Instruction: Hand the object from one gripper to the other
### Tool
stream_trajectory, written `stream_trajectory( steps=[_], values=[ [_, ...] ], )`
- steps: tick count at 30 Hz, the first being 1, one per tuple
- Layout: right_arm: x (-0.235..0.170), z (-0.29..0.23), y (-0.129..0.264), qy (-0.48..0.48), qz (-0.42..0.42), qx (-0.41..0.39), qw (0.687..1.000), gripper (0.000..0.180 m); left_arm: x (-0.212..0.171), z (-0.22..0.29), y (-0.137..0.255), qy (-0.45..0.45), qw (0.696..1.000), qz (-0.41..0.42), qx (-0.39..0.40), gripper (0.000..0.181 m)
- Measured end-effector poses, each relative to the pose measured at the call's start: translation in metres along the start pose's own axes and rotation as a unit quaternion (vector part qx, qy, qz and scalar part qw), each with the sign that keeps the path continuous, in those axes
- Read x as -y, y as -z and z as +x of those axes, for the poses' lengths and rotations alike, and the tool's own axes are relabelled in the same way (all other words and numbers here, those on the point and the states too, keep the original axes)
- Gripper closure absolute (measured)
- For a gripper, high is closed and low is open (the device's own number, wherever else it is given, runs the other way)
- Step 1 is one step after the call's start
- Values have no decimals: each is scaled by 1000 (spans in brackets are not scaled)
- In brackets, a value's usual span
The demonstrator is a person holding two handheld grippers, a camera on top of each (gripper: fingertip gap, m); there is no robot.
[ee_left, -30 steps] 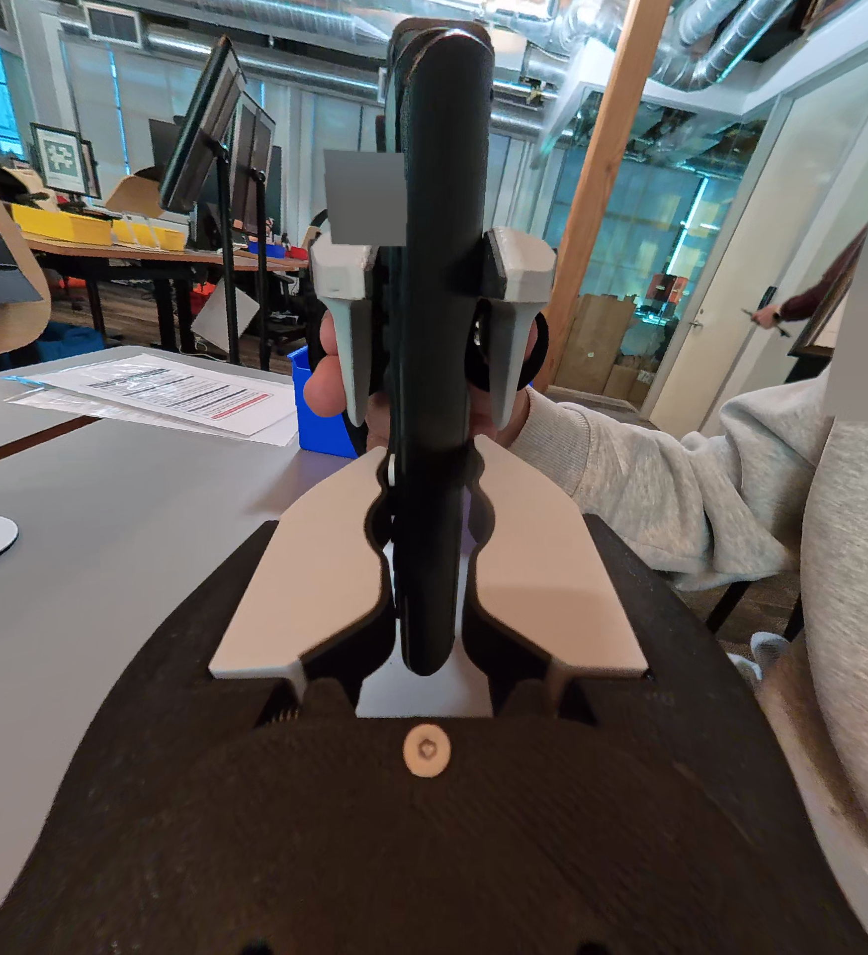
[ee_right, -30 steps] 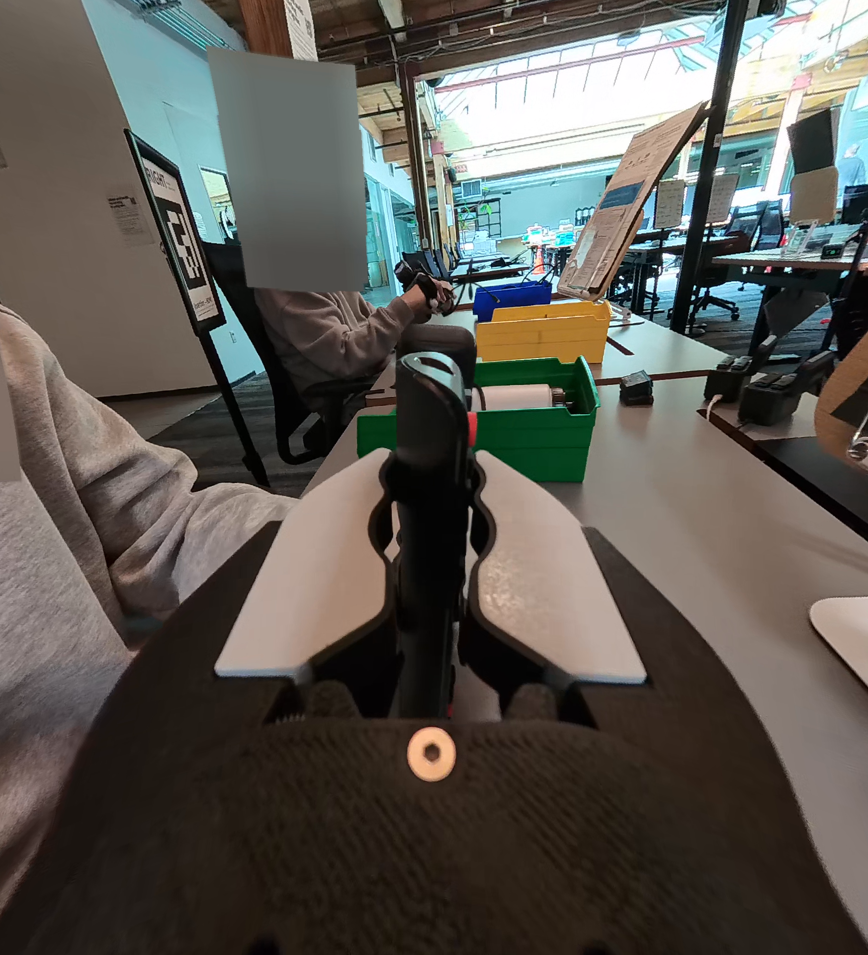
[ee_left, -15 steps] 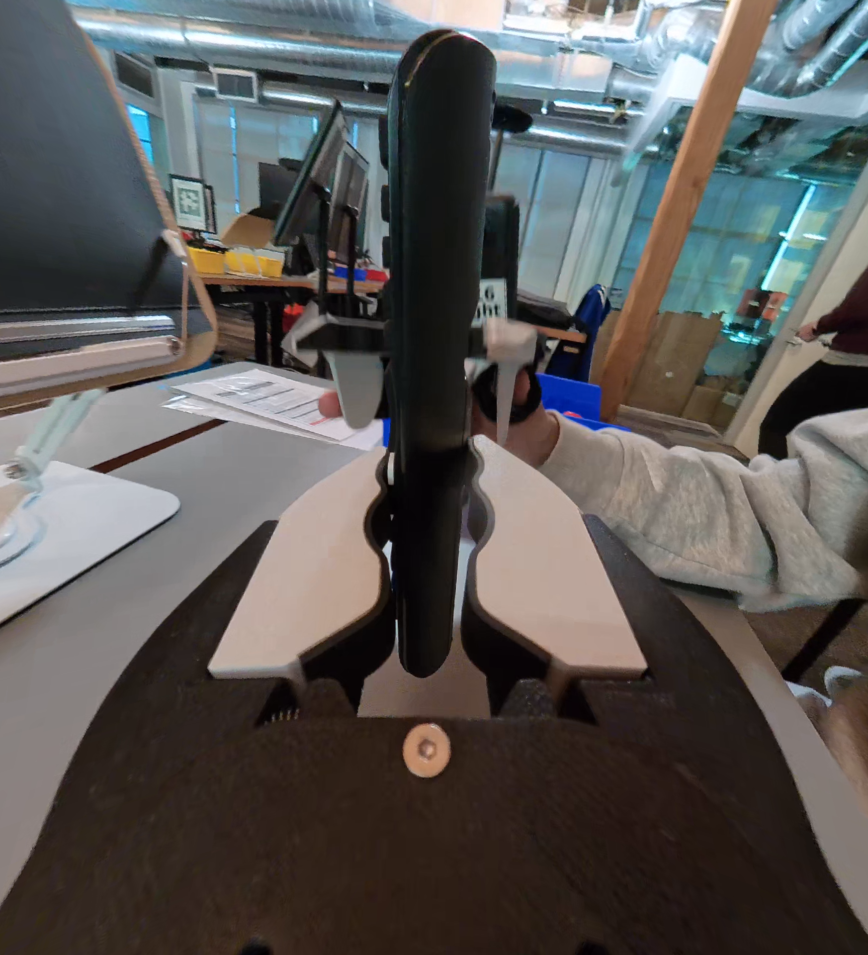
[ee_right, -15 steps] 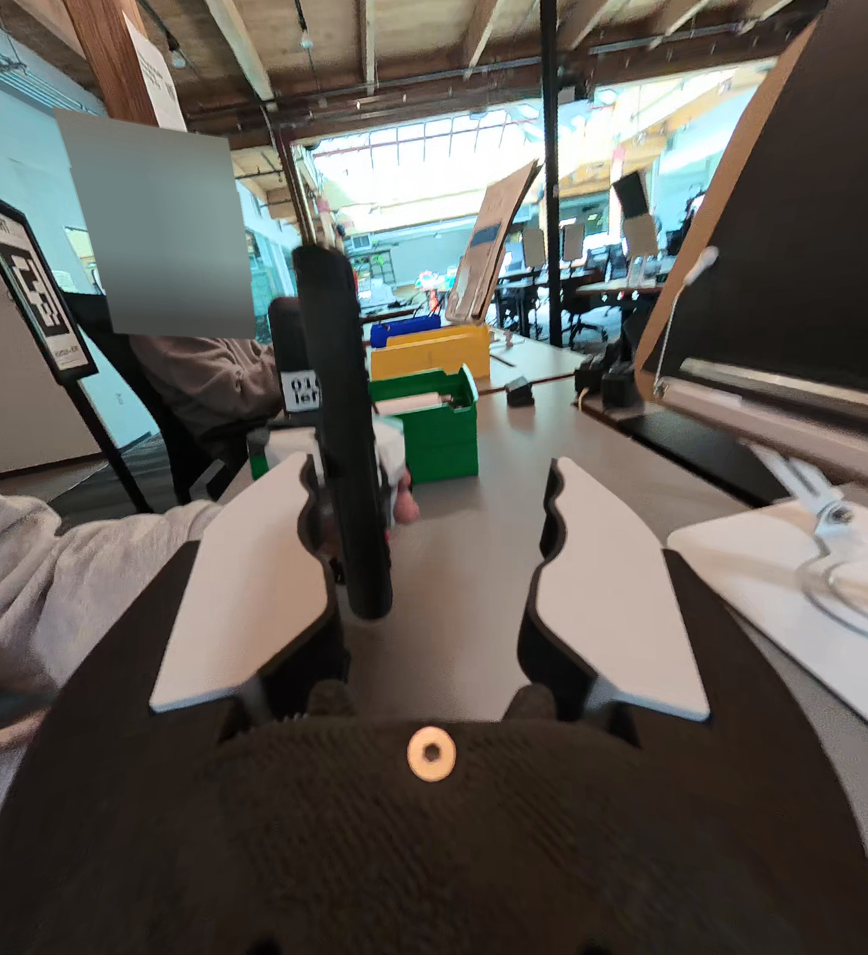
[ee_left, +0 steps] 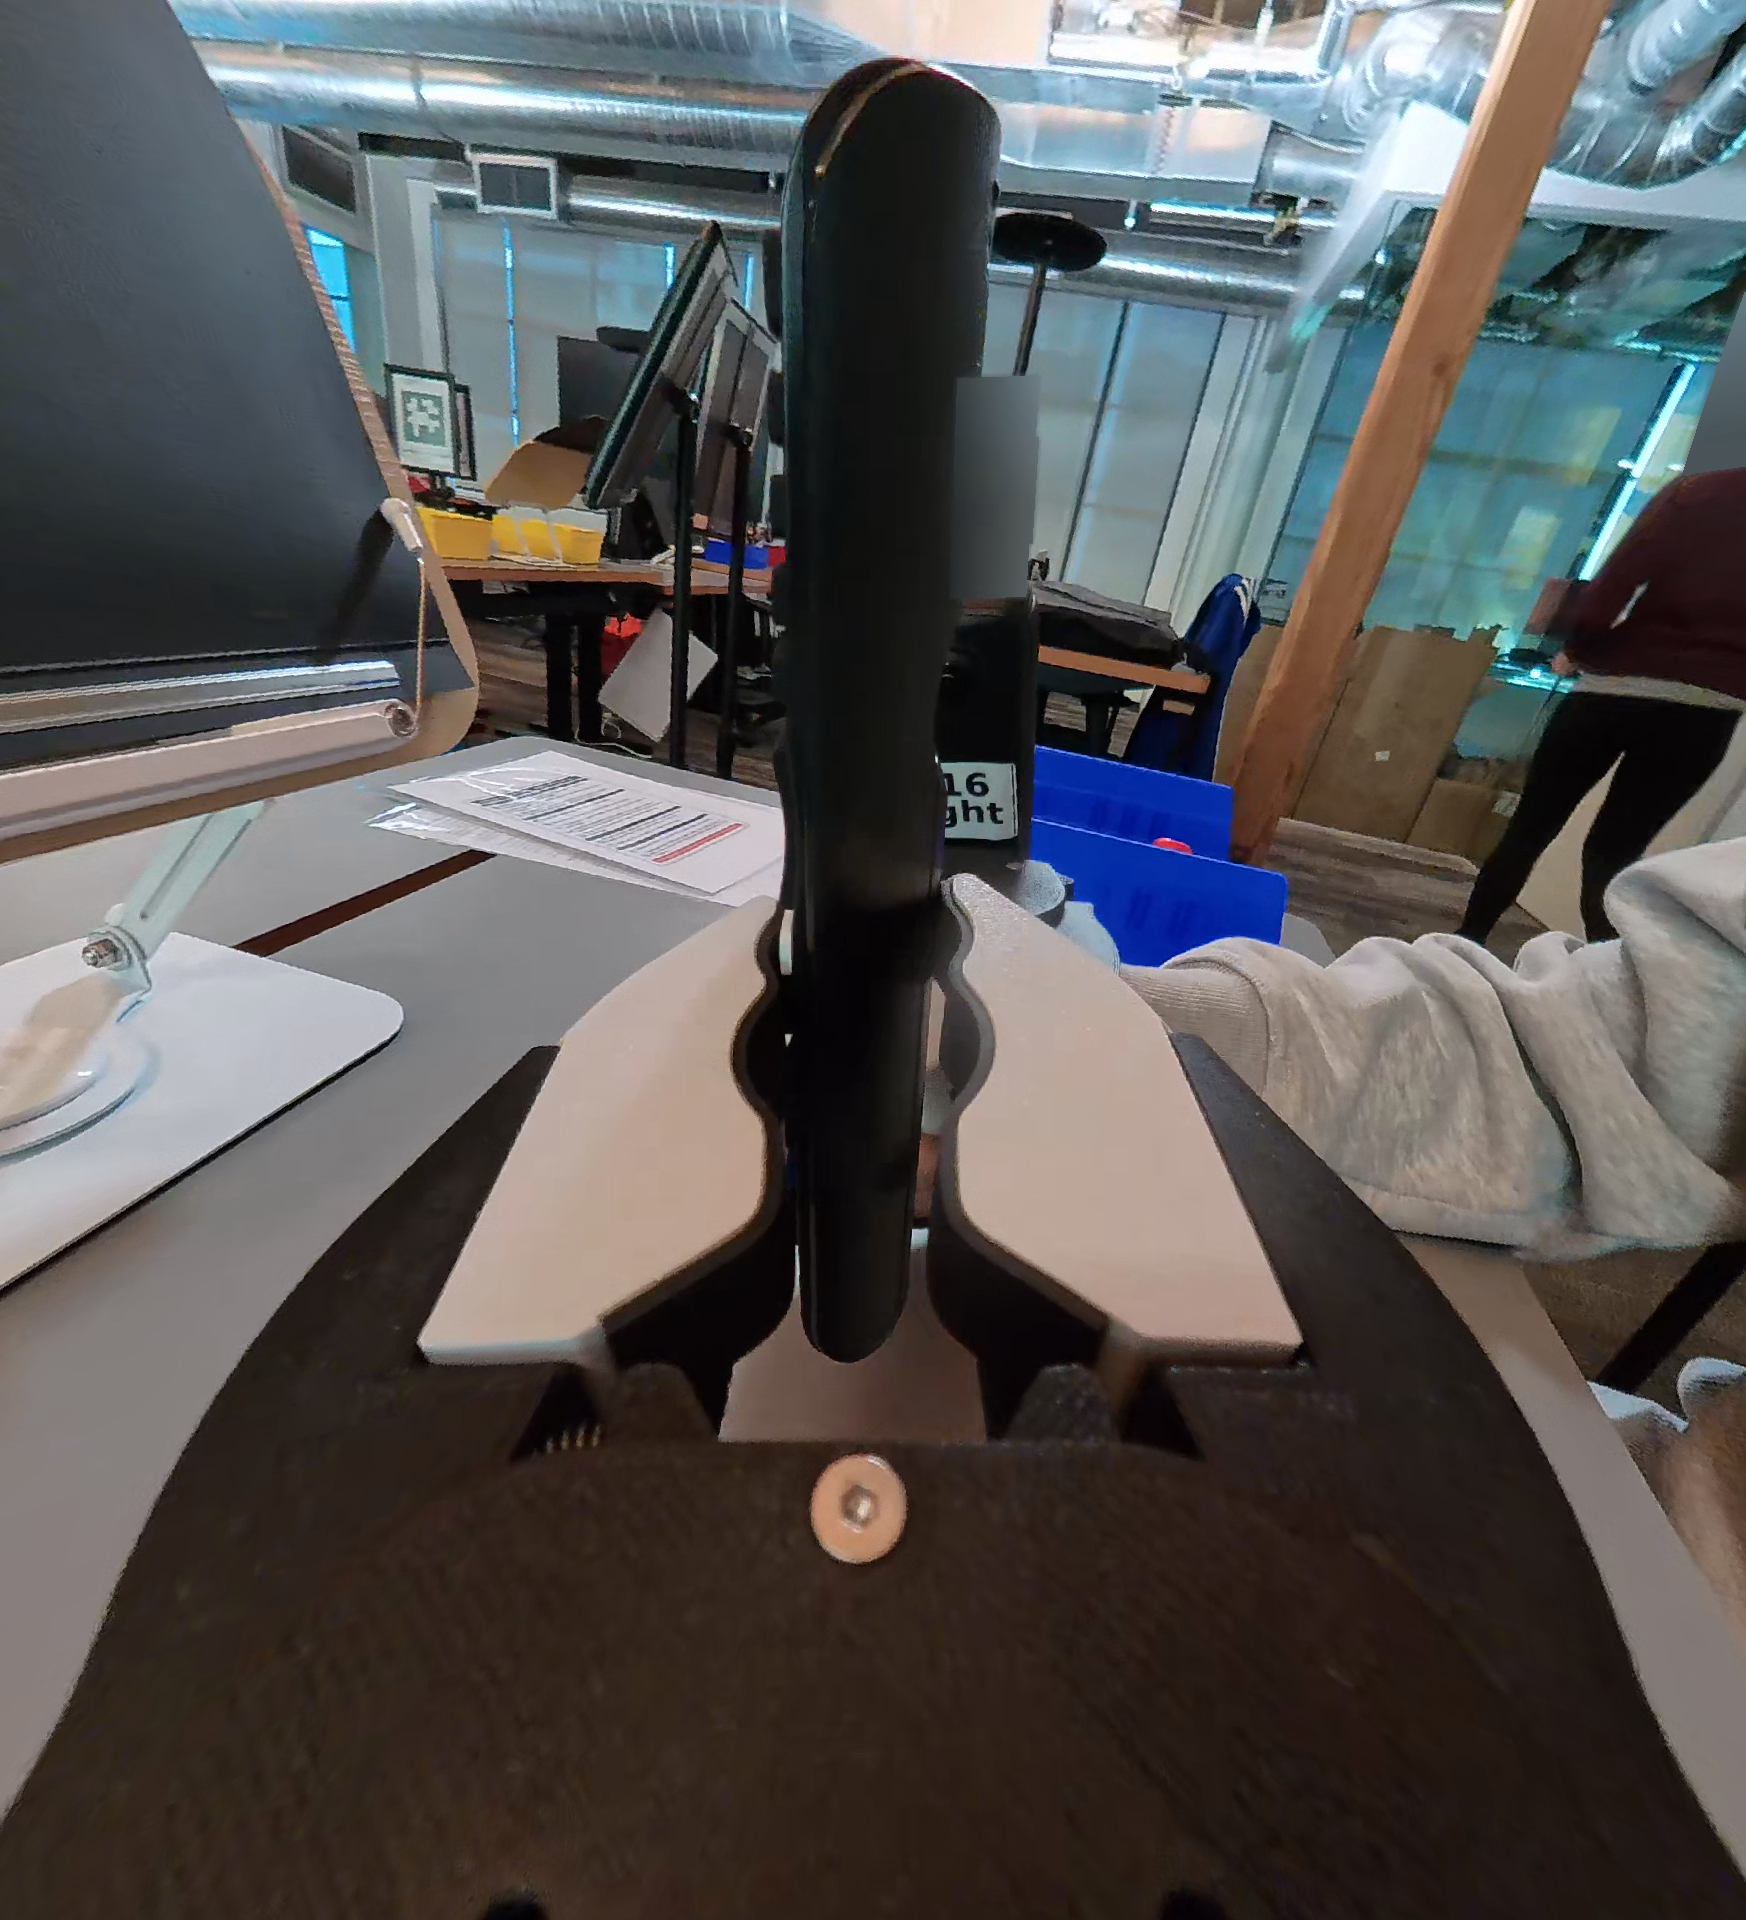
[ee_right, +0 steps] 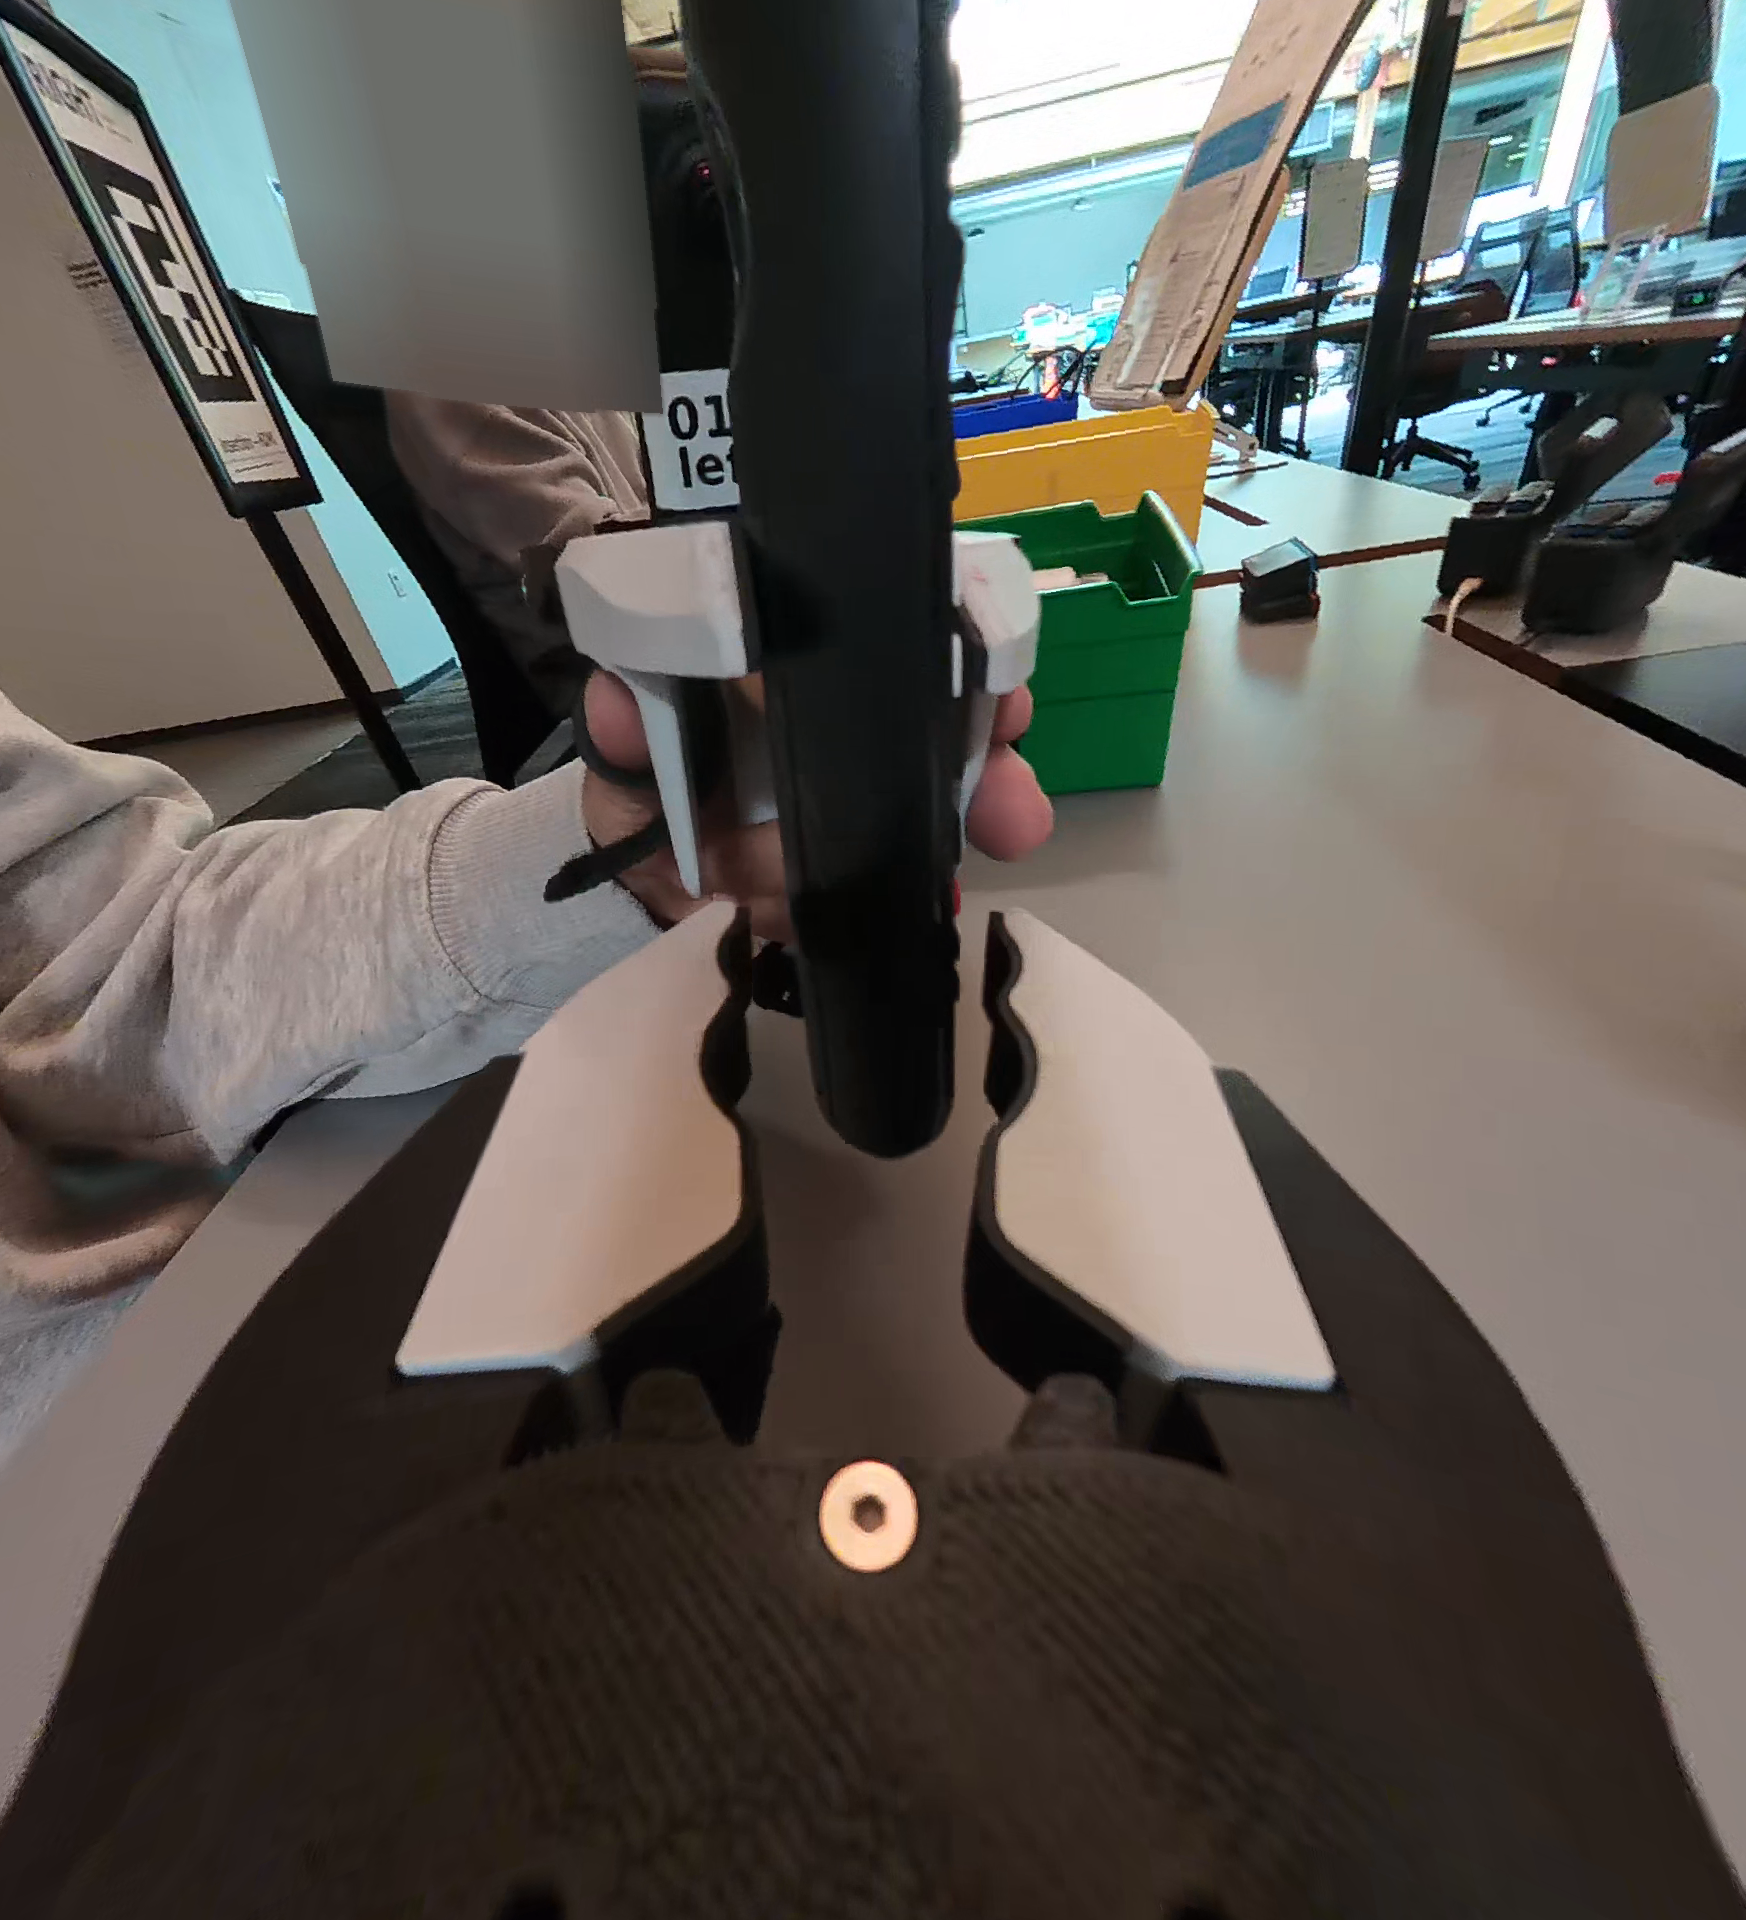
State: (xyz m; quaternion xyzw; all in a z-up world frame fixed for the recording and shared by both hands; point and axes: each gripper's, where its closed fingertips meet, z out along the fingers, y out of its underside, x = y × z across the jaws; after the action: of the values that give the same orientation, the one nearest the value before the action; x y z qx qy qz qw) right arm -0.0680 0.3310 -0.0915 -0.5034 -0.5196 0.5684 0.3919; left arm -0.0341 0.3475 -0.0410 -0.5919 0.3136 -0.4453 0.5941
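Observation:
The object is a long black handle-shaped tool that stands upright. My left gripper is shut on its lower part. In the right wrist view the tool hangs down with its rounded lower end between the fingers of my right gripper. Those fingers are open, with a gap on each side of the tool. The left gripper shows farther off in that view, clamped on the tool's middle, with a hand behind it. In the left wrist view the right gripper's black body is mostly hidden behind the tool.
A grey table lies under both grippers. A monitor stand base and papers are on the left, with blue bins beyond. A green bin and a yellow bin stand behind. A grey sleeve rests at the table edge. My hands' fingertips stand some 6 cm from each other.
A second ago both grippers were shut on the tool. My right gripper opened wide and let go, then moved so the tool's lower end sits between its narrower-open fingers. The left kept its hold.

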Motion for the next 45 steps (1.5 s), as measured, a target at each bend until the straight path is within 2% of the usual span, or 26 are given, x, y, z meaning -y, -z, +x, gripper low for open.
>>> stream_trajectory(
  steps=[3,9,13,16,23,29,33,35,39,41,45],
  values=[
    [1,-4,-1,12,5,7,1000,152,-1,3,-4,-3,1000,-3,-3,155],
    [3,-5,0,17,10,9,1000,152,3,5,-4,-2,1000,11,-3,155],
    [6,-4,2,8,21,10,1000,153,8,3,-4,-10,1000,25,11,120],
    [12,-1,7,9,34,1,999,153,14,-1,-1,-7,999,44,23,109],
    [25,13,20,9,64,-33,997,153,17,-16,7,9,997,61,52,112],
    [19,44,27,59,14,-165,985,153,12,-30,6,5,993,54,108,116],
    [9,67,32,104,-52,-276,954,153,9,-48,8,54,982,70,169,115],
    [3,75,35,136,-92,-322,932,153,3,-53,5,96,977,72,175,111],
    [-5,84,39,231,-175,-389,875,154,-5,-55,-1,179,967,86,162,100],
    [-8,86,39,283,-214,-410,840,154,-5,-60,1,201,958,103,176,100],
    [-12,80,30,349,-259,-430,791,153,-2,-70,15,185,950,119,223,123]
  ],
)
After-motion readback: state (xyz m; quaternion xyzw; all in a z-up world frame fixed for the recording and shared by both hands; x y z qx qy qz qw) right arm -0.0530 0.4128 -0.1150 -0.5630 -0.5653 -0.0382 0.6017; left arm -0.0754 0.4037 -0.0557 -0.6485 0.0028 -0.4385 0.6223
